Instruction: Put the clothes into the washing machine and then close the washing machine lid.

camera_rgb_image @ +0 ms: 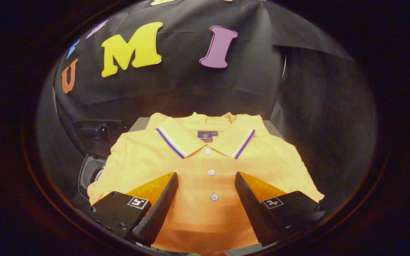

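Two fingers of the tool stick out low over a yellow shirt. They are wide apart and hold nothing. The shirt's front runs between them, and I cannot tell if they touch the cloth.

The shirt is big and lies spread flat on a grey counter. Its collar lies beyond the fingers, with blue and white stripes along the edge. A small dark tag sits inside the collar. Three white buttons go down the front in a row, right between the fingers.

Beside the shirt, past the left finger, sits a dark machine with a round opening. One shirt sleeve lies close to it.
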